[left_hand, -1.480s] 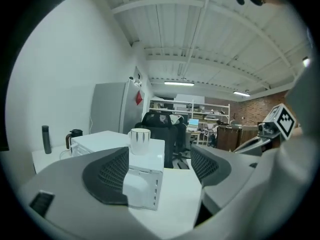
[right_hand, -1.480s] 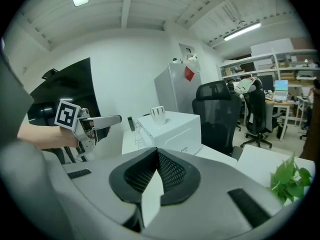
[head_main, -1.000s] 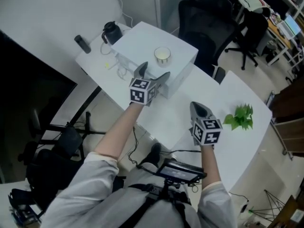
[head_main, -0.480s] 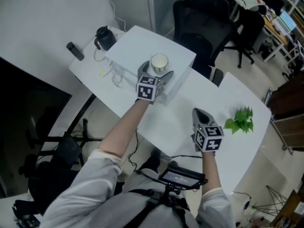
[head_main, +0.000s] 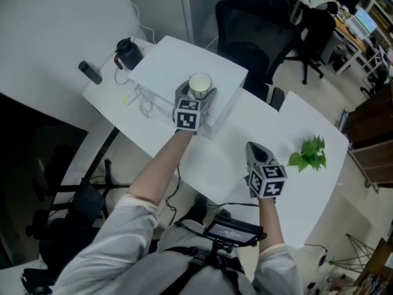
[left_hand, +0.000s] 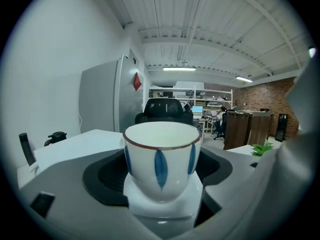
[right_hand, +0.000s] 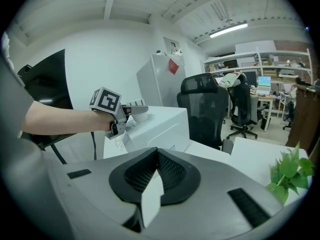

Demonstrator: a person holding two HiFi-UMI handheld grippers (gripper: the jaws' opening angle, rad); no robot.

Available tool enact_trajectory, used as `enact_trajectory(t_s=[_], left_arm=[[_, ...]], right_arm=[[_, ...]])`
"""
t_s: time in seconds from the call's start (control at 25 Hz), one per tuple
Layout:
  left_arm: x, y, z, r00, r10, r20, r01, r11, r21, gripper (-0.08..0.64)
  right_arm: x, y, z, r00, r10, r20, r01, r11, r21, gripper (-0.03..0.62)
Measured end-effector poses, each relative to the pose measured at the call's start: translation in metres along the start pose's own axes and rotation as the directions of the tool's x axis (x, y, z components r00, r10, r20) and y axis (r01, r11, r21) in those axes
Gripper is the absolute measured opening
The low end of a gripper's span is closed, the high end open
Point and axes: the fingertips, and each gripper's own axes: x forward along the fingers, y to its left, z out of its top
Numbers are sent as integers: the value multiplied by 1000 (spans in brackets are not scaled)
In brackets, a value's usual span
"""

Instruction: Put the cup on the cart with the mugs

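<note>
J: Left tool [head_main: 194, 96] has moved forward since a second ago. It sat short of the cup [head_main: 200, 83] then; now its jaws flank it.
R: Gripping?
J: Jaws are closing with the cup between them. Pads look just off the cup wall on both sides, so no clamp that I can see.
R: Cup position?
J: Upright on the white box [head_main: 175, 72], toward the box's near right side. The box sits at the back of the bench [head_main: 224, 155]. Cup is white with blue leaf marks and a brown rim.
R: Right tool?
J: Right tool [head_main: 254, 149] is over the bench, well apart from the box. Jaws are together with nothing in them. Barely shifted from the earlier frames.
R: What else is on the bench?
J: Green plant sprig [head_main: 310, 152] to the right of the right tool. Black jug [head_main: 126, 53] and a small dark object [head_main: 89, 72] sit at the far left end, beside the box. Black office chair [head_main: 255, 23] stands behind the bench.
</note>
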Motion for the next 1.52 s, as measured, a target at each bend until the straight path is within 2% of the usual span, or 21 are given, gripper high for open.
enact_trajectory(t_s=[0.32, 0.6, 0.88, 1.08, 1.28, 1.4, 1.52], left_arm=[[-1, 1, 4, 1000, -12, 27, 12, 1000, 28, 390], [-3, 0, 5, 999, -37, 13, 36, 997, 61, 390], [-29, -9, 21, 991, -129, 20, 127, 989, 73, 390], [-68, -30, 30, 974, -225, 24, 222, 970, 101, 390], [-111, -56, 33, 946, -324, 22, 320, 941, 107, 390], [-128, -68, 28, 929, -369, 19, 366, 926, 97, 390], [-139, -78, 25, 915, -404, 9, 400, 908, 127, 390]], right_arm=[[3, -2, -2, 1000, -4, -5, 4, 1000, 5, 6], [7, -1, -3, 1000, -5, -11, 5, 1000, 5, 6], [10, 8, 10, 1000, 6, 16, -6, 1000, -10, 6], [7, 20, 19, 999, 24, 34, -23, 999, -28, 6], [7, 34, 23, 997, 44, 58, -41, 998, -46, 6], [9, 41, 20, 997, 48, 63, -45, 998, -50, 6], [8, 45, 19, 997, 33, 69, -29, 998, -54, 6]])
